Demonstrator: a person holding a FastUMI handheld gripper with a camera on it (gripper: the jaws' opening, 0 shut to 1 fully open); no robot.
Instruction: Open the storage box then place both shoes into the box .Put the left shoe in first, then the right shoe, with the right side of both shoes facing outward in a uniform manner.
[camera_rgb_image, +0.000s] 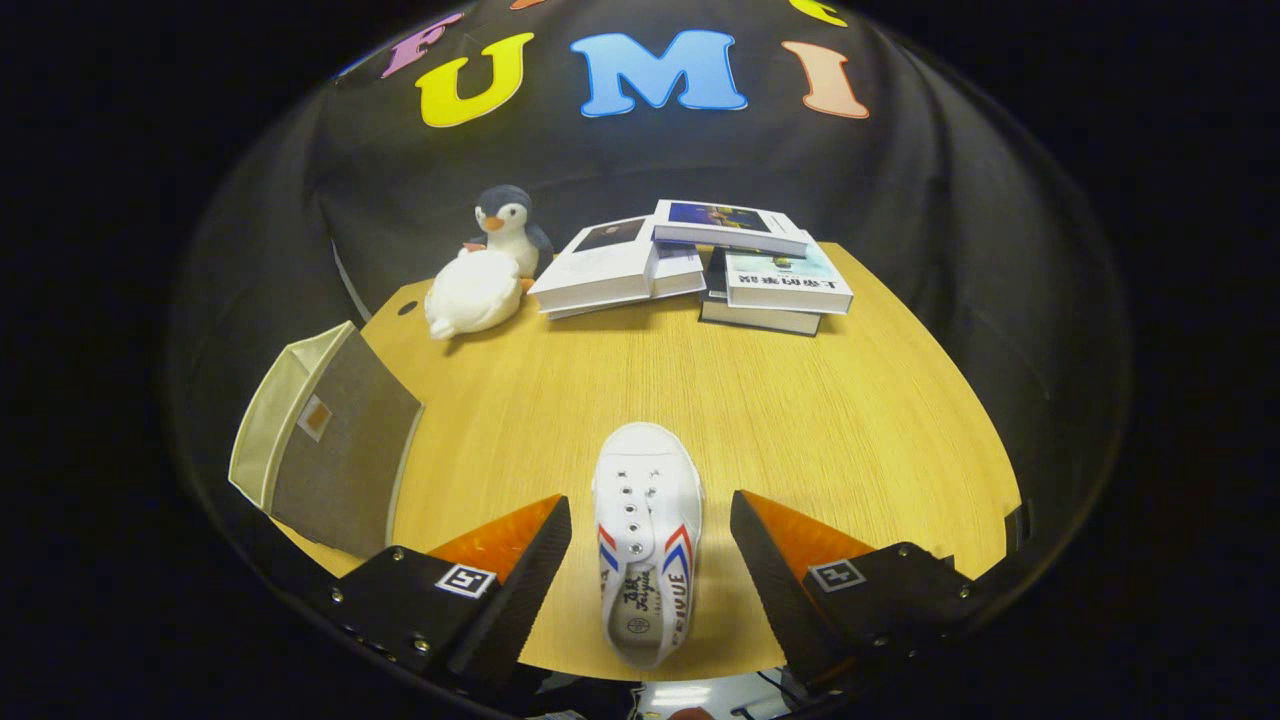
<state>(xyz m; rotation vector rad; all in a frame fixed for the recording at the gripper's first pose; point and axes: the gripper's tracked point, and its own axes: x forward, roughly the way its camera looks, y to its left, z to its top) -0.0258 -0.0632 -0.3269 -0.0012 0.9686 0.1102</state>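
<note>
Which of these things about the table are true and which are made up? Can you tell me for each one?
1. The shoe lies between the fingers of the tool. True.
2. The tool is squeezing the shoe. False: the fingers are open, with a gap on each side of the shoe.
3. The penguin stands behind the white plush. True.
4. The shoe is inside the box. False: it lies on the table, apart from the box, which sits at the table's edge beside one finger.
5. The books are stacked on the box. False: they lie on the table, well beyond the shoe.
</note>
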